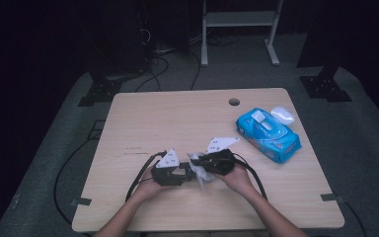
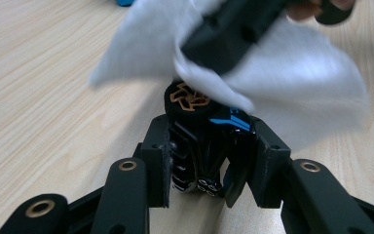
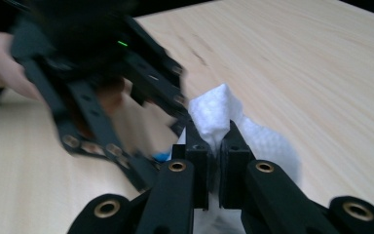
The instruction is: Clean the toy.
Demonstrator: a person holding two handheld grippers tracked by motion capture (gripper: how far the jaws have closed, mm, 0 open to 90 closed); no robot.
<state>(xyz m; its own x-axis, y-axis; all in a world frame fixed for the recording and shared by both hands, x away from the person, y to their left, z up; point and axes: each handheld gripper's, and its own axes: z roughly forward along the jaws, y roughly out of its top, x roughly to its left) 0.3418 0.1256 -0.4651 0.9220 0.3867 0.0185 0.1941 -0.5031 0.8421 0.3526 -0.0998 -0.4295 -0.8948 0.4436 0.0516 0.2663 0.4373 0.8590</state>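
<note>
- Two tools meet near the front middle of the wooden surface point(image 1: 177, 118) in the high view: left tool point(image 1: 187, 173), right tool point(image 1: 202, 165), a white wipe point(image 1: 202, 178) between them; a blue wipe pack point(image 1: 268, 134) lies well apart.
- Left gripper view: the left tool point(image 2: 209, 165) clamps a small black toy car point(image 2: 199, 141), the wipe point(image 2: 292, 87) draped over it.
- Right gripper view: the right tool point(image 3: 213, 146), nearly closed, pinches the wipe point(image 3: 219, 114).

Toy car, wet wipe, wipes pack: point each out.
toy car point(image 2: 202, 146), left gripper view, black body between the jaws.
wet wipe point(image 3: 216, 114), right gripper view, bunched tip above the jaws.
wipes pack point(image 1: 269, 134), high view, blue top face.
</note>
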